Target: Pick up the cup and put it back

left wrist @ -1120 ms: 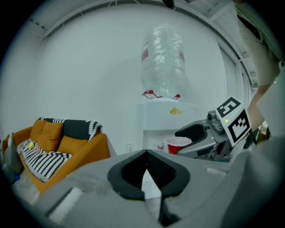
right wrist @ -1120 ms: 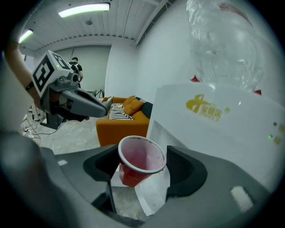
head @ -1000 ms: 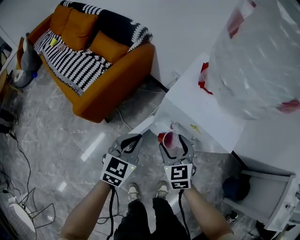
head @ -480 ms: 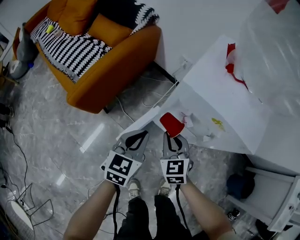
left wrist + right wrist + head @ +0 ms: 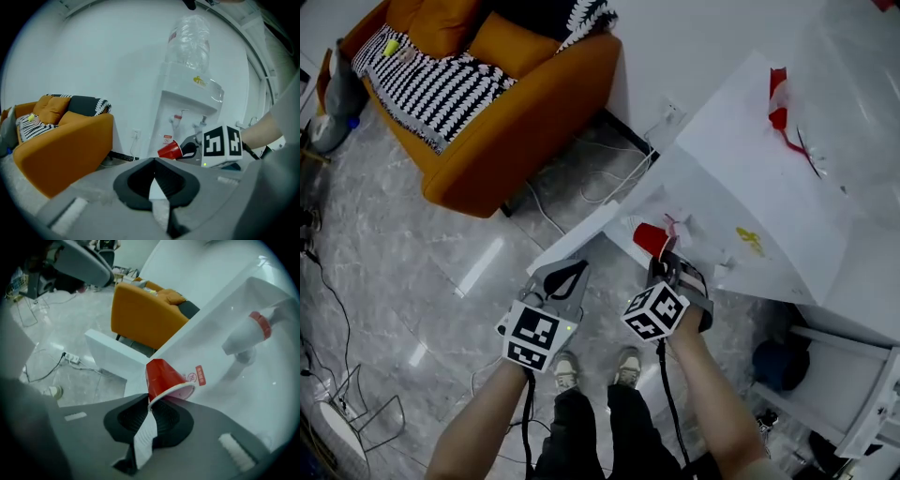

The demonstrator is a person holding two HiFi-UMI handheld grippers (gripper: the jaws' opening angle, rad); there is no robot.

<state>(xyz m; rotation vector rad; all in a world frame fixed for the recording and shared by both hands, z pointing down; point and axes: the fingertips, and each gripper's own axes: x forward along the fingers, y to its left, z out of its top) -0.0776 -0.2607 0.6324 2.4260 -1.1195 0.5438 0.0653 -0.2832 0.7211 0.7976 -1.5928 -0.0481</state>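
A red cup (image 5: pixel 651 239) hangs tilted in front of the white water dispenser (image 5: pixel 741 178), its base pointing up and away. My right gripper (image 5: pixel 667 267) is shut on its white rim; the jaws have just been closing with the rim between them. In the right gripper view the cup (image 5: pixel 161 378) sits just beyond the pinched jaw tips (image 5: pixel 149 404), close to a red-capped tap (image 5: pixel 248 336). My left gripper (image 5: pixel 565 274) is shut and empty, a little to the left of the cup. From the left gripper view (image 5: pixel 154 161) the cup (image 5: pixel 169 151) shows to its right.
An orange sofa (image 5: pixel 516 122) with a striped blanket stands at the upper left. Cables (image 5: pixel 619 187) and a power strip (image 5: pixel 70 358) lie on the marble floor by the wall. A large clear bottle (image 5: pixel 190 42) tops the dispenser. The person's feet (image 5: pixel 567 375) are below the grippers.
The right jaws went from open around the upright cup to shut on its rim. That gripper rolled, tipping the cup. Both hands sank lower in front of the dispenser.
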